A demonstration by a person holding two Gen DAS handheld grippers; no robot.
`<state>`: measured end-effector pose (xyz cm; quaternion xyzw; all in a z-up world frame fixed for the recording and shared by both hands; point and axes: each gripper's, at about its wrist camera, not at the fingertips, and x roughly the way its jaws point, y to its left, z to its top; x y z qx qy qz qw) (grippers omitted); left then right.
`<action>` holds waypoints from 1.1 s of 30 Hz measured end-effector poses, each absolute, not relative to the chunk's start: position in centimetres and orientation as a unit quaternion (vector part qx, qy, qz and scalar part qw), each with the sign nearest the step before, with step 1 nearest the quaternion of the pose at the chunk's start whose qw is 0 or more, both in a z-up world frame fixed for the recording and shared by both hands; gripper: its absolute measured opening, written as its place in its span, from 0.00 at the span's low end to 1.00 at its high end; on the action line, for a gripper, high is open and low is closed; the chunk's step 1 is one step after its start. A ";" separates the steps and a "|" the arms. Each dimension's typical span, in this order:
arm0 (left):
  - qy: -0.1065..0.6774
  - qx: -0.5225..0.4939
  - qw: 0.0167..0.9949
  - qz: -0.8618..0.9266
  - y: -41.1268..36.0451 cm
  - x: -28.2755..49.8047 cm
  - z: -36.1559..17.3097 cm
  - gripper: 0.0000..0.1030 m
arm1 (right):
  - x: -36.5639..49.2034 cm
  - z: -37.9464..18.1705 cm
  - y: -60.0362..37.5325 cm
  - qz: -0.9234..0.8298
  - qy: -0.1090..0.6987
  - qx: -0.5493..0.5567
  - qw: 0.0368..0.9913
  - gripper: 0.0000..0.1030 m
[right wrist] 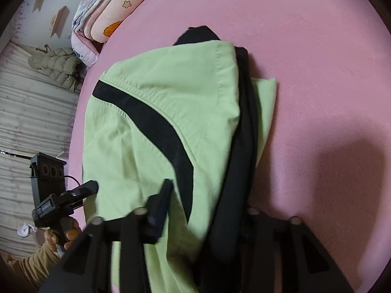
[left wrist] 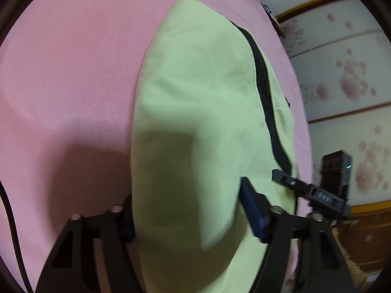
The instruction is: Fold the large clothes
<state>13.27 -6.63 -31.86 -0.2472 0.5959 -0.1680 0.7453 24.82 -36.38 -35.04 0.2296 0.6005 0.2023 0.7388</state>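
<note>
Both claws straddled the green garment (right wrist: 151,122) on the pink sheet (right wrist: 317,73). The left gripper (left wrist: 188,219) and right gripper (right wrist: 207,210) had cloth between their fingers; whether either pinched it I could not tell, each far finger hidden by fabric.

Loads of bare pink bed (right wrist: 317,61) on the far side of the green jacket (right wrist: 151,122), nothing there to bump. Its near edge is crowded by both grippers, and stacked quilts (right wrist: 105,17) block the far corner beyond the jacket.

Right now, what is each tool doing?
Left tool: closed on the green garment.
Right tool: closed on the same garment.
</note>
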 end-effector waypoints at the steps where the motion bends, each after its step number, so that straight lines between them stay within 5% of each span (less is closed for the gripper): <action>1: 0.594 -0.238 0.750 -0.167 -6.8 13.1 -31.4 0.51 | 24.5 -34.5 -36.2 0.201 0.597 0.223 0.744 0.20; 7: 0.579 -0.173 0.780 -0.165 -8.0 11.7 -26.9 0.34 | 22.7 -30.7 -34.3 0.178 0.582 0.190 0.770 0.13; 20: 0.571 -0.154 0.794 -0.142 5.9 9.0 -16.9 0.33 | 18.7 -23.1 -21.4 0.206 0.561 0.190 0.779 0.11; 33: 0.496 -0.126 0.852 -0.111 28.1 18.2 -13.0 0.33 | 31.1 -20.9 0.3 0.259 0.488 0.162 0.818 0.11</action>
